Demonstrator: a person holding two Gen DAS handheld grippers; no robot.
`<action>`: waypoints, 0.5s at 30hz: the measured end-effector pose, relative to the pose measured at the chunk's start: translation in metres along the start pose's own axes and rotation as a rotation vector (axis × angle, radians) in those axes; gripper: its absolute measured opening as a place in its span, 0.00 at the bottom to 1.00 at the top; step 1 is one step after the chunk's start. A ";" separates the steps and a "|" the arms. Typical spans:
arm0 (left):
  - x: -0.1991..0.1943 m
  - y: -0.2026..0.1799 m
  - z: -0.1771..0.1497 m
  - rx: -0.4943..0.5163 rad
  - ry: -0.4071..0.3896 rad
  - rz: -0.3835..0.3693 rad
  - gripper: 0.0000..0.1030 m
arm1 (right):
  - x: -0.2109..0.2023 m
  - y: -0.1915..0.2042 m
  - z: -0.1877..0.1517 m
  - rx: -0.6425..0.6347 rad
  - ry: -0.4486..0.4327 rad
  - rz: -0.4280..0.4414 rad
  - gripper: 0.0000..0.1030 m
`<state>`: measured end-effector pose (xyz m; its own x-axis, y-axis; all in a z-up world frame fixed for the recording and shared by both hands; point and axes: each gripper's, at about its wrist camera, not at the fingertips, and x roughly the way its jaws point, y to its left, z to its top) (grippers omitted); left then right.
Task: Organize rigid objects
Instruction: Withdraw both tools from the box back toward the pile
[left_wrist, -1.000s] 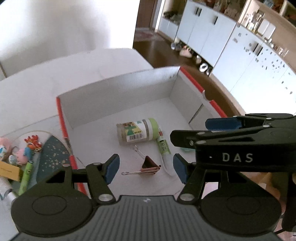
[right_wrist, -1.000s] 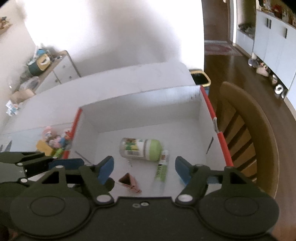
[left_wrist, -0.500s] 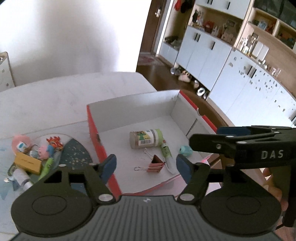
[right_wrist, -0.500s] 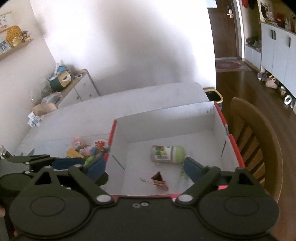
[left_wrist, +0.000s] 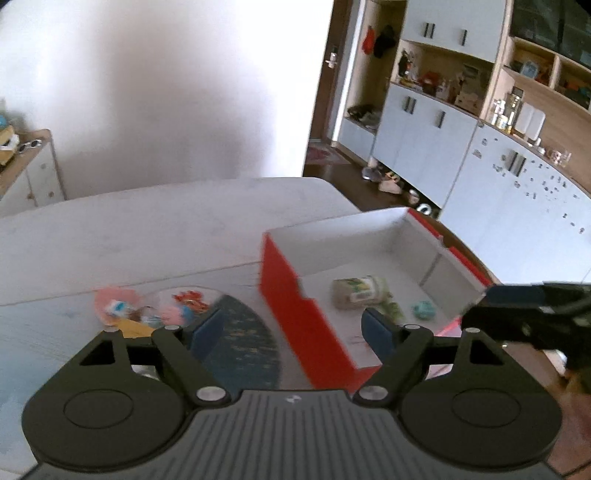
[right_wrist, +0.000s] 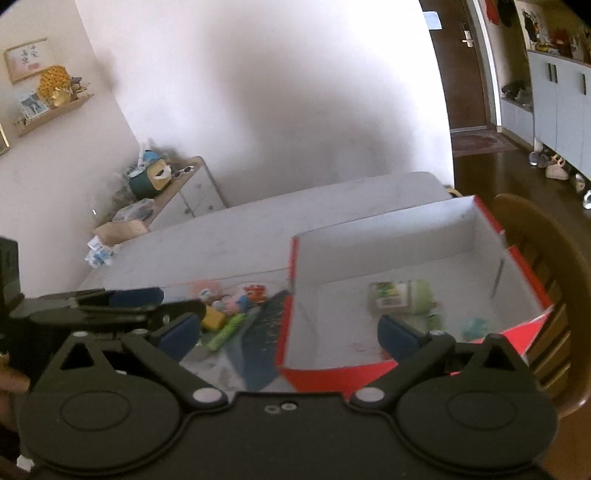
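A red box with a white inside (left_wrist: 295, 295) (right_wrist: 491, 236) stands on the white table. In it lie a green-capped bottle (left_wrist: 360, 291) (right_wrist: 400, 297), a green tube and a small teal piece (left_wrist: 423, 309) (right_wrist: 474, 326). Left of the box, small toys (left_wrist: 184, 302) (right_wrist: 236, 301) and a green marker (right_wrist: 225, 330) lie on a dark mat (left_wrist: 240, 343). My left gripper (left_wrist: 291, 330) is open and empty, held above the box's left wall. My right gripper (right_wrist: 288, 332) is open and empty, above the same wall.
A wooden chair (right_wrist: 546, 258) stands right of the box. White cabinets (left_wrist: 517, 192) line the right wall. A low sideboard (right_wrist: 173, 195) with clutter stands at the far left. The table stretches bare behind the box (left_wrist: 166, 221).
Both grippers have risen and pulled back and left from inside the box. The box now appears smaller and shifted right. Both stay open and empty.
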<state>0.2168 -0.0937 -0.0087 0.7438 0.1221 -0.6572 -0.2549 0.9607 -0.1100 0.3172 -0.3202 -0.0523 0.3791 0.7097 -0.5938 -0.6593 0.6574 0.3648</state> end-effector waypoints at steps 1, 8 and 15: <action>-0.001 0.008 -0.001 -0.005 -0.006 0.001 0.80 | 0.004 0.006 -0.003 -0.002 0.002 0.007 1.00; 0.003 0.059 -0.001 -0.033 0.012 0.016 0.80 | 0.036 0.050 -0.018 -0.040 0.064 0.019 1.00; 0.021 0.107 -0.007 -0.036 0.054 0.003 0.80 | 0.072 0.093 -0.034 -0.111 0.110 0.031 0.99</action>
<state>0.2012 0.0098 -0.0395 0.7087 0.1102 -0.6968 -0.2796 0.9507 -0.1341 0.2611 -0.2161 -0.0854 0.2886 0.6932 -0.6605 -0.7394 0.5996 0.3062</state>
